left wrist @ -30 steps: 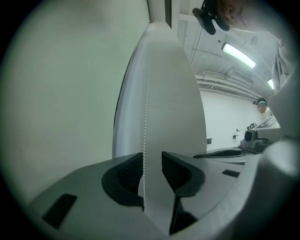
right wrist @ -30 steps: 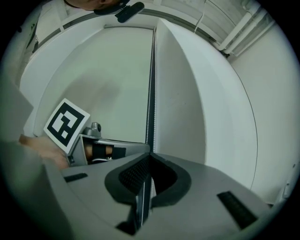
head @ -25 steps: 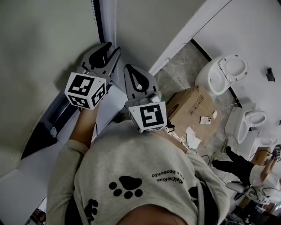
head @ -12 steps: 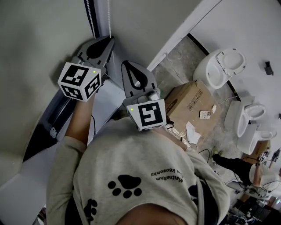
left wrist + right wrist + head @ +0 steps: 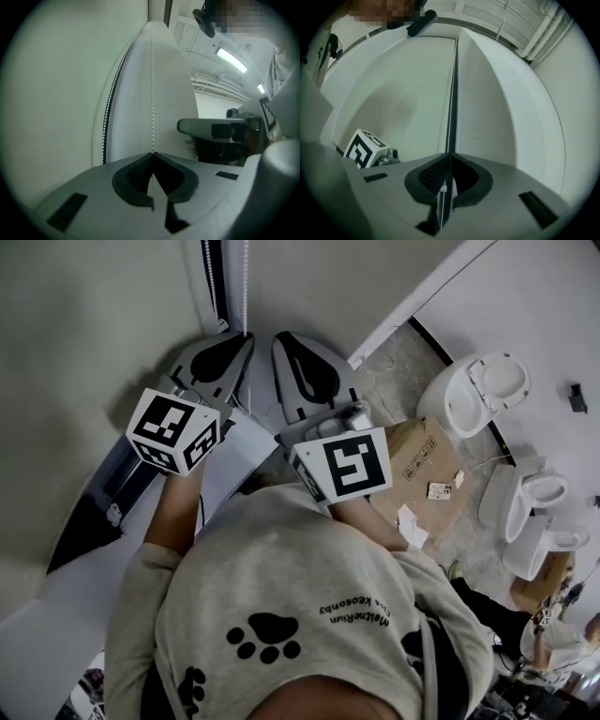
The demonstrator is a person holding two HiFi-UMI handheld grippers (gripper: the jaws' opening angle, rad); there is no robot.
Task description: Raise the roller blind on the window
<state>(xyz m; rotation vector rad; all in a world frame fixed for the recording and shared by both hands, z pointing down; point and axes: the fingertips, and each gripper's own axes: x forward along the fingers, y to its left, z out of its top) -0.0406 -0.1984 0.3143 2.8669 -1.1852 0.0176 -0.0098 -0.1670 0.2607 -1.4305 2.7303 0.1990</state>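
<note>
The pale roller blind (image 5: 94, 352) fills the left of the head view, with two strands of its white bead chain (image 5: 246, 287) hanging beside it. My left gripper (image 5: 247, 338) is shut on one strand: in the left gripper view the bead chain (image 5: 152, 93) runs straight down into the closed tips of the left gripper (image 5: 152, 153). Close to its right, my right gripper (image 5: 279, 337) is also shut. In the right gripper view a bead chain (image 5: 451, 103) along the dark gap enters the right gripper (image 5: 449, 154) and passes between its pads.
Below the window runs a white sill (image 5: 56, 615). On the floor to the right lie a cardboard box (image 5: 422, 460) and white toilets (image 5: 473, 395) (image 5: 534, 498). Another person (image 5: 553, 634) stands at the lower right.
My left gripper's jaws stood open around the chain and have closed on it. My right gripper has risen to sit level beside the left one.
</note>
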